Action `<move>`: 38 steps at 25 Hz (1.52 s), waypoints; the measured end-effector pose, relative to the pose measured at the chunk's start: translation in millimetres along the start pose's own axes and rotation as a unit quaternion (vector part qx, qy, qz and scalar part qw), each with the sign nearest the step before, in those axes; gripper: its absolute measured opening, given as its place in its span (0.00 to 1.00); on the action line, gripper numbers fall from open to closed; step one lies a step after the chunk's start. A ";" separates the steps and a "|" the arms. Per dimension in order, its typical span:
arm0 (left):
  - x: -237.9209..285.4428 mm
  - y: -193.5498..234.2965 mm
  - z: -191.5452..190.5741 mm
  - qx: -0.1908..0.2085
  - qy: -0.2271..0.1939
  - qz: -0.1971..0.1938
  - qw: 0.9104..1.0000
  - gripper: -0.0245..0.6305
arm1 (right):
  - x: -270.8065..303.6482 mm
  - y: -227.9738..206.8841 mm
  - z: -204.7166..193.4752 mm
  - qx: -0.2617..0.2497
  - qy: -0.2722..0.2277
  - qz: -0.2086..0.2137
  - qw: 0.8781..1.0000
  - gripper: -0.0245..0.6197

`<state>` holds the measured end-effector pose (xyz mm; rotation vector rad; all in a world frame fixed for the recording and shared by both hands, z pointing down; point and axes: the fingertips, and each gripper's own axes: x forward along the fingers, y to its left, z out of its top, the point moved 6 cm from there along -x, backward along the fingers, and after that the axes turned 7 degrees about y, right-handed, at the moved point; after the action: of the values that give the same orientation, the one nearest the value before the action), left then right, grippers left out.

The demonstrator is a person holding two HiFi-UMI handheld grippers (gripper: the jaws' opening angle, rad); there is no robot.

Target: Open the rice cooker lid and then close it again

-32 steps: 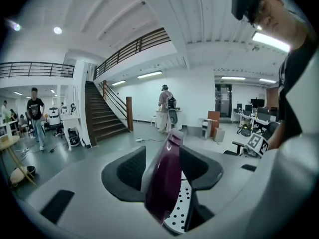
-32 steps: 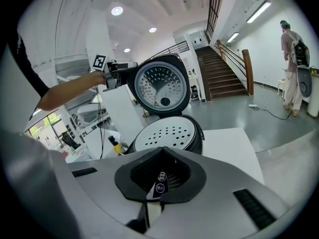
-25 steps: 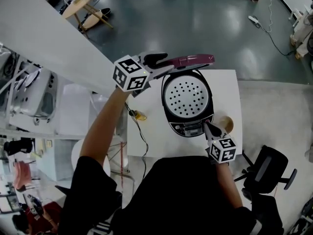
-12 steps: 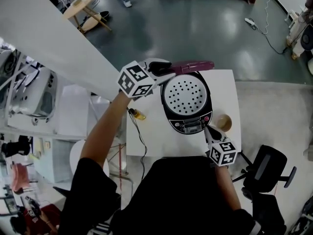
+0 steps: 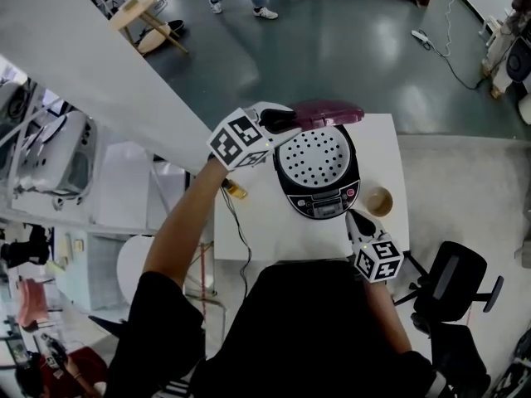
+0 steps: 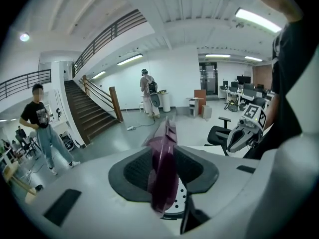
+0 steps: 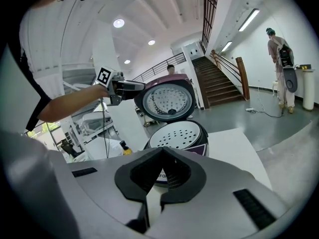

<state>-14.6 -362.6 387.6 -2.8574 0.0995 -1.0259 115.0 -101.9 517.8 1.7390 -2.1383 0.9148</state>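
Observation:
The black rice cooker (image 5: 319, 172) stands on the white table with its perforated inner plate (image 7: 178, 135) showing. Its purple lid (image 5: 328, 113) stands upright at the back, seen edge-on in the left gripper view as the lid (image 6: 162, 173). My left gripper (image 5: 282, 121) is at the lid's left rim. Its jaws have just been closing, the rim fills the gap between them, and the pads press on it. The right gripper view shows this left gripper (image 7: 137, 87) on the lid (image 7: 167, 101). My right gripper (image 5: 353, 216) is shut and empty, just right of the cooker's front panel.
A brown round cup (image 5: 380, 201) sits right of the cooker on the table (image 5: 386, 148). A yellow object (image 5: 236, 191) with a cable lies at the table's left edge. A black office chair (image 5: 452, 284) stands at the right. People stand on the floor beyond.
The right gripper has drawn back from the cooker's front panel. The left gripper has shifted along the lid's rim and sunk a little, with the lid still upright.

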 end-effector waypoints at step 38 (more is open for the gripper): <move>23.9 -80.9 -30.5 0.001 0.108 0.072 0.992 0.18 | -51.0 -63.4 10.8 -0.079 -0.007 0.042 0.996 0.04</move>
<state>-13.5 -286.9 435.7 -2.6810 0.3169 -1.2974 190.5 -73.9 501.7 1.5957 -2.2413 0.7326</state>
